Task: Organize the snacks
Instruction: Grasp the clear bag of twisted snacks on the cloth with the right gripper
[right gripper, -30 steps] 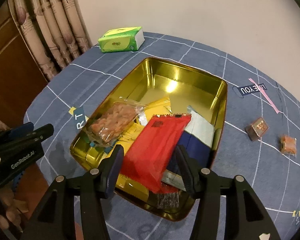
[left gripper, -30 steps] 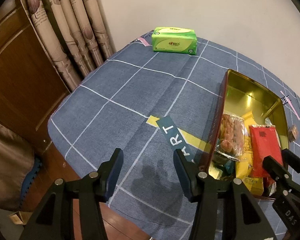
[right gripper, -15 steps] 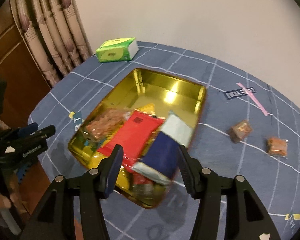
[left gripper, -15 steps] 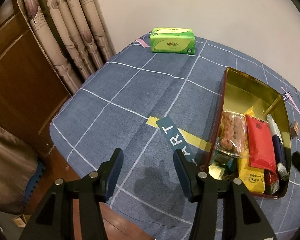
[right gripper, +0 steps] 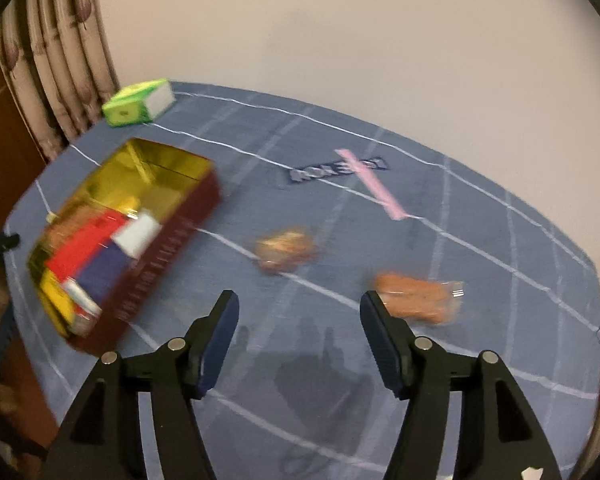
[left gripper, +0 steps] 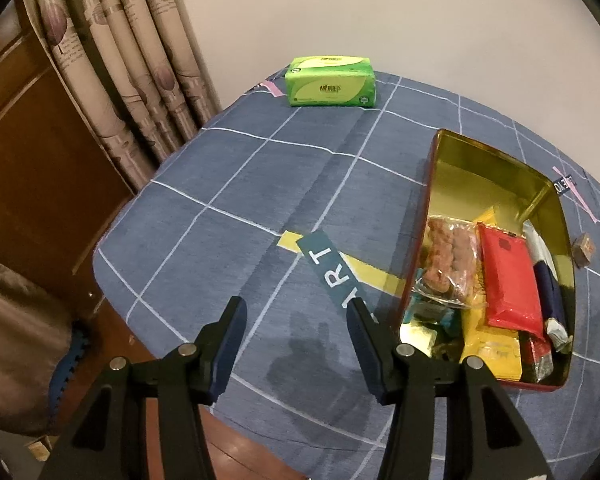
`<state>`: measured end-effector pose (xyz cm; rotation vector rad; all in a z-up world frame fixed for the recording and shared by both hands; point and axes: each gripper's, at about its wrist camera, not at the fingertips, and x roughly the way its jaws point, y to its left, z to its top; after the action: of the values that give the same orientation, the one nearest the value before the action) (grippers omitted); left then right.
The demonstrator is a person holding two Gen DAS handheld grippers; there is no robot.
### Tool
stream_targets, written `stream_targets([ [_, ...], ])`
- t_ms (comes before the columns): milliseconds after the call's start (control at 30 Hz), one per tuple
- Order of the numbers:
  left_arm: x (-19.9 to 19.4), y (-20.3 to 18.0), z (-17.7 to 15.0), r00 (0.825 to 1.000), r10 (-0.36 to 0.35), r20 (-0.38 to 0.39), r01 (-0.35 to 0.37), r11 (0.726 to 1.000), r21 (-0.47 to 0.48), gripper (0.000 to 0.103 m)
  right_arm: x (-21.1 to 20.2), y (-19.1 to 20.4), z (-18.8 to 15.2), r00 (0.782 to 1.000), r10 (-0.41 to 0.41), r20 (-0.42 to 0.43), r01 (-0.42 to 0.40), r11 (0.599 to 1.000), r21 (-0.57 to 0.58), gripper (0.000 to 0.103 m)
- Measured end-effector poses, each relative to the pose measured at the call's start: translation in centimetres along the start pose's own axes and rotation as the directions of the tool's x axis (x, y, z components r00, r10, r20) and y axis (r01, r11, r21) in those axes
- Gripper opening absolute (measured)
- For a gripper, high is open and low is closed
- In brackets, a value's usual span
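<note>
Right wrist view only: pink strip (right gripper: 370, 184) whole, beyond loose snacks (right gripper: 286, 250).

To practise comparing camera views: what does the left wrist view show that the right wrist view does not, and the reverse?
Only the left wrist view: the left tongs, open and empty over bare cloth, the "ART" label and a sharp look at the cookie bag.

Only the right wrist view: the right tongs, empty, their jaws just opened wider, and the tin's dark red outer side.

Both share: the gold tin, red packet, green tissue pack and two loose snacks on the blue tablecloth.
</note>
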<state>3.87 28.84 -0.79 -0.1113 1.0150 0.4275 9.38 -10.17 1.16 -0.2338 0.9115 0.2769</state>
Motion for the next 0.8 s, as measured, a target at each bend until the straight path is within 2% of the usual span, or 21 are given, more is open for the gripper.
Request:
stream_targets([
  [233,-0.7,-0.9,-0.4,0.998,-0.062,0.001,0.062,0.998,0.027,0.053,3.1,-6.3,0.5,0.992,0.050,-0.116,-0.064,0.990,-0.125,0.063],
  [333,-1.7,-1.8,-0.8,0.999,-0.038,0.028,0.037,0.998,0.044,0.053,4.8,-7.7,1.4,0.978,0.101,-0.181,-0.136,0.972,-0.191,0.064],
  [433,-2.6,-2.8,-1.2,0.999,-0.040,0.030,0.037,0.997,0.065,0.053,6.5,-8.2,2.5,0.952,0.172,-0.255,-0.238,0.937,-0.254,0.067],
  [633,-4.6,-6.2,-1.1,0.995,-0.093,0.036,0.088,0.988,0.128,0.053,9.4,-6.9,2.7,0.912,0.191,-0.362,-0.337,0.853,-0.399,0.067],
  [733,-5.0,-8.7,-0.5,0.993,-0.110,0.032,0.103,0.979,0.177,0.053,10.0,-6.4,1.8,0.902,0.189,-0.389,-0.369,0.805,-0.464,0.067],
  [800,-5.1,-10.6,0.0,0.992,-0.121,0.029,0.111,0.970,0.215,0.053,10.3,-6.4,1.3,0.906,0.181,-0.383,-0.366,0.790,-0.492,0.066],
])
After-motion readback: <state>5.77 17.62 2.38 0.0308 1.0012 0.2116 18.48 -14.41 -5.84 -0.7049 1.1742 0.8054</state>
